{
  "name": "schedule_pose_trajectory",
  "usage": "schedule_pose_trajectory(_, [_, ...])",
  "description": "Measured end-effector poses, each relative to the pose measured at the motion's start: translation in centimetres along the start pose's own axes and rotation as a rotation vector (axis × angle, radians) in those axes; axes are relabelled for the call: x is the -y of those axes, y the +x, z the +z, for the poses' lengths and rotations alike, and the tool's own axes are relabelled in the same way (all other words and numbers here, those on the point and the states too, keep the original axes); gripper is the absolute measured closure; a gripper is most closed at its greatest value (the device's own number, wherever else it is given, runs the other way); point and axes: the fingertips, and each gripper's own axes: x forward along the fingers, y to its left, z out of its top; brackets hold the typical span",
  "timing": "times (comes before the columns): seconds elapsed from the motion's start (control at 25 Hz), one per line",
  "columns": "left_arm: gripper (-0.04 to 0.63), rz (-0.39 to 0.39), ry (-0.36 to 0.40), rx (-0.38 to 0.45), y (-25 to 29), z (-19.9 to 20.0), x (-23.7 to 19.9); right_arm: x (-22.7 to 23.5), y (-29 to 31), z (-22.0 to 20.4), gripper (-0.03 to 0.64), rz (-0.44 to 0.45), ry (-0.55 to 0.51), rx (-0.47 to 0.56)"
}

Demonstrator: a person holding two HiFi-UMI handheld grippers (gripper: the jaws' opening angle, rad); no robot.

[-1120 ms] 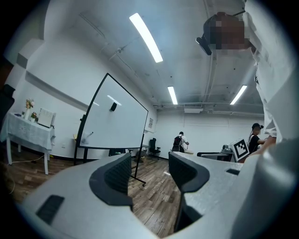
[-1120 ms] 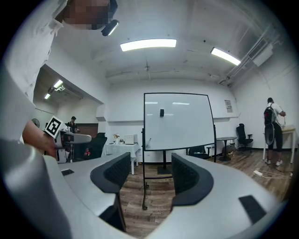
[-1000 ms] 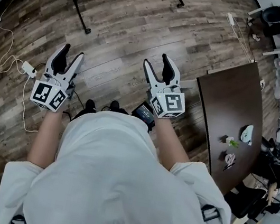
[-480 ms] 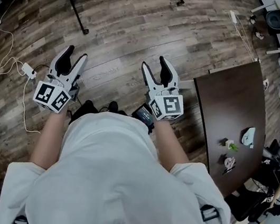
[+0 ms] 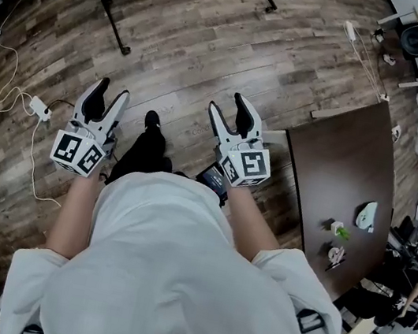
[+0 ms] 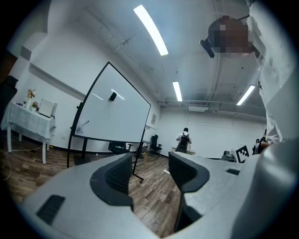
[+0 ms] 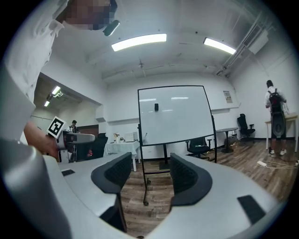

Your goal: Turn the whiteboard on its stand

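dark table (image 5: 340, 173), wood floor (image 5: 199, 40), white power strip (image 5: 41, 105)

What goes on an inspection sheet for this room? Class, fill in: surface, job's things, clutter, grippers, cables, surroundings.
Surface: wooden floor.
Job's things: whiteboard upright on its stand, across the room, untouched.
Clutter: small items on the dark table.
Grippers: left gripper and right gripper both open, nothing between the jaws.
Cables: white power strip with its cable on the floor near the left gripper.
Surroundings: person with a backpack; office chair.
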Motion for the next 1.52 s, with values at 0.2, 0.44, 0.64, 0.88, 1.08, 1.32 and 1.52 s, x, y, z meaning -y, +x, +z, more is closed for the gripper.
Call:
schedule_pose_trajectory(0.2, [0.356, 0.008, -0.009, -0.002, 3.2, 0.1, -3.4, 2.3, 3.6, 0.3, 0.362, -0.022, 0.003, -0.007])
schedule_pose_trajectory(0.44, [0.356, 0.026, -0.067, 0.049, 9.3, 1.8, -8.8, 5.7, 9.8, 2.1, 0.364, -0.029, -0.024, -0.011])
schedule_pose_trajectory(0.64, [0.356, 0.001, -0.084, 0.076, 16.4, 4.6, -12.3, 8.7, 16.2, 5.0, 0.365, -0.017, -0.051, -0.017])
schedule_pose_trajectory(0.88, [0.356, -0.019, -0.106, 0.091, 23.3, 6.2, -17.2, 12.4, 23.6, 7.6, 0.368, -0.016, -0.09, -0.007])
schedule_pose_trajectory(1.08, [0.356, -0.049, -0.112, 0.101, 28.0, 7.1, -19.9, 14.6, 27.8, 8.0, 0.374, -0.03, -0.096, -0.009])
schedule_pose_trajectory(1.32, [0.356, -0.036, -0.105, 0.075, 30.9, 6.3, -22.4, 15.8, 32.1, 7.7, 0.377, 0.022, -0.111, -0.015])
schedule_pose_trajectory(1.52, [0.356, -0.004, -0.086, 0.072, 34.0, 6.7, -25.2, 18.5, 36.8, 7.5, 0.379, 0.044, -0.093, -0.016])
